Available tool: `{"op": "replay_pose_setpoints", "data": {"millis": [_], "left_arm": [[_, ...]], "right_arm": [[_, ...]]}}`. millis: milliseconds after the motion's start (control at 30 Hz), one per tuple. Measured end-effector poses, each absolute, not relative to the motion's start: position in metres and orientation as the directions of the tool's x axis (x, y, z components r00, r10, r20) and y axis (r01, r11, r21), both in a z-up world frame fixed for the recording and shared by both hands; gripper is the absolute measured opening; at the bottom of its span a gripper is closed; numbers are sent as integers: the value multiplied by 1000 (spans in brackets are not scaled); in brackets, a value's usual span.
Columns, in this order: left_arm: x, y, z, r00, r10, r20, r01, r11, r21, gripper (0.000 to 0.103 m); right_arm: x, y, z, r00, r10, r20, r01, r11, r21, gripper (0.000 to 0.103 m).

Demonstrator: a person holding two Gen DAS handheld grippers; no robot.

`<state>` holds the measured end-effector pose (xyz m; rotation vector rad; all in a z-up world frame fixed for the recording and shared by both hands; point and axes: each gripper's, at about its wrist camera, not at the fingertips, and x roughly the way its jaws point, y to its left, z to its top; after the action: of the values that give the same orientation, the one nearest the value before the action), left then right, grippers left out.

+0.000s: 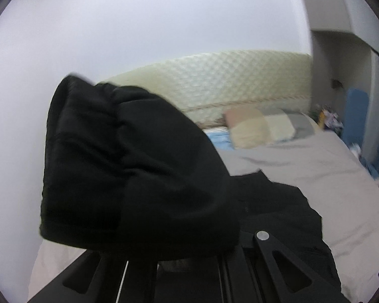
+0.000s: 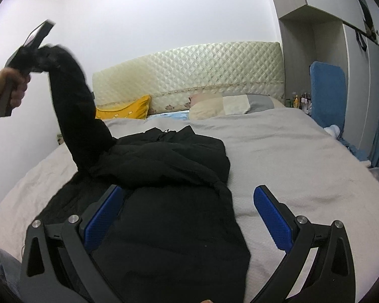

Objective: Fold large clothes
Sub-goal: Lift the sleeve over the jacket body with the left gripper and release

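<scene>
A large black garment [image 2: 169,176] lies on the grey bedspread [image 2: 290,151], its upper part bunched toward the headboard. My left gripper [image 2: 39,50] is shut on the garment's sleeve [image 2: 70,96] and holds it high above the bed's left side. In the left wrist view the bunched sleeve [image 1: 128,166] covers my fingertips. My right gripper [image 2: 187,202] is open and empty, low over the garment's lower part, its blue pads [image 2: 270,214] spread wide.
A quilted cream headboard [image 2: 189,75] stands at the far end. A yellow cushion [image 2: 123,109] and a patchwork pillow [image 2: 230,106] lie in front of it. A blue chair [image 2: 327,93] and bottles [image 2: 300,101] stand at the right.
</scene>
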<state>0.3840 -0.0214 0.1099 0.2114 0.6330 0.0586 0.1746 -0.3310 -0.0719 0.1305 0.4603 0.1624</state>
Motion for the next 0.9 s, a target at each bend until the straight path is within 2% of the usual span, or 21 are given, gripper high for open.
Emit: {"op": "replay_pose_setpoints", "data": {"millis": [100, 333, 467, 600, 733, 900], "left_arm": [[388, -60, 98, 798, 103, -594, 54, 969, 240, 4], [400, -141, 49, 776, 12, -630, 211, 937, 278, 5], [400, -179, 18, 759, -52, -649, 277, 928, 249, 5], [408, -208, -14, 720, -150, -678, 332, 932, 147, 5], [416, -239, -55, 705, -167, -689, 408, 891, 201, 5], [430, -252, -120, 632, -185, -752, 474, 860, 188, 5]], "right_arm": [[171, -340, -72, 889, 194, -414, -125, 974, 188, 103], [173, -355, -84, 875, 185, -448, -87, 969, 231, 103], [176, -364, -89, 872, 166, -460, -46, 964, 261, 103], [184, -369, -98, 859, 158, -487, -20, 961, 275, 103], [190, -373, -105, 851, 163, -500, -13, 957, 289, 103], [198, -374, -114, 839, 175, -515, -5, 950, 314, 103]]}}
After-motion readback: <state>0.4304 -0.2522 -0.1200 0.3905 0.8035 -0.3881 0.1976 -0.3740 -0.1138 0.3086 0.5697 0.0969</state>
